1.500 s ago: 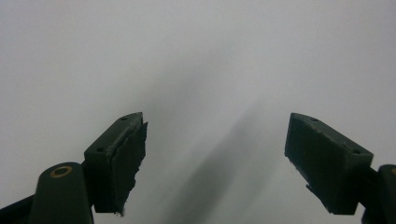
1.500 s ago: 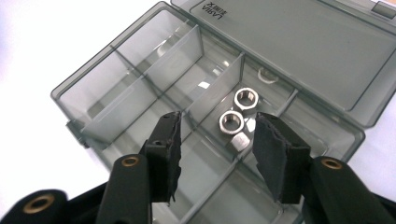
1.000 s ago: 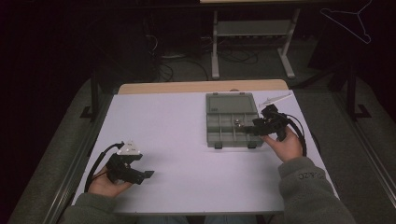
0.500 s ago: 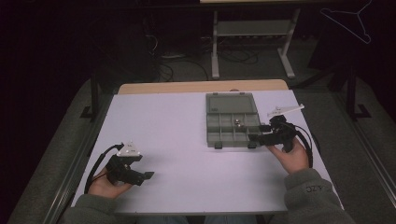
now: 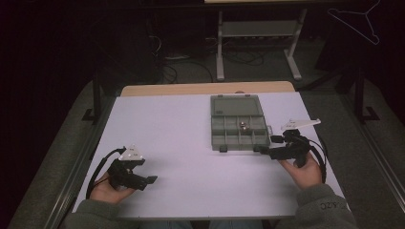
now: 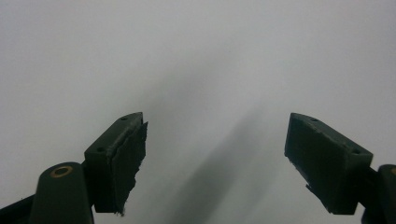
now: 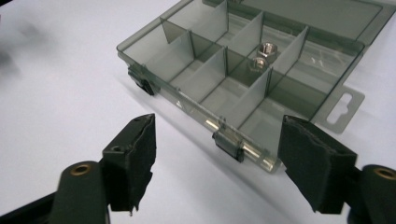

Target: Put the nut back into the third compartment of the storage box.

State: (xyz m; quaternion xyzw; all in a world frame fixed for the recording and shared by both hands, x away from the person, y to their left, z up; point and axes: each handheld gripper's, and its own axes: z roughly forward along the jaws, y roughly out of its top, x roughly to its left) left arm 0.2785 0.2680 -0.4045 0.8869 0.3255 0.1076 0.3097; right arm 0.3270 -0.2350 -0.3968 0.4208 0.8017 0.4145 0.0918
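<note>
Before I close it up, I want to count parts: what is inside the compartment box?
The open grey box holds two metal nuts, both in one middle compartment. The other compartments in view look empty, though the far ones are partly hidden behind the dividers.

Box [image 7: 243, 88]: smoky translucent plastic, glossy. Nut [image 7: 267, 49]: shiny metal. Table [image 5: 181, 138]: matt white, smooth; far edge wood. Pads [image 7: 142, 154]: rough black, frayed.

White hanger [image 5: 356, 20], floor cables [image 5: 191, 57] beyond table [image 5: 167, 124].
</note>
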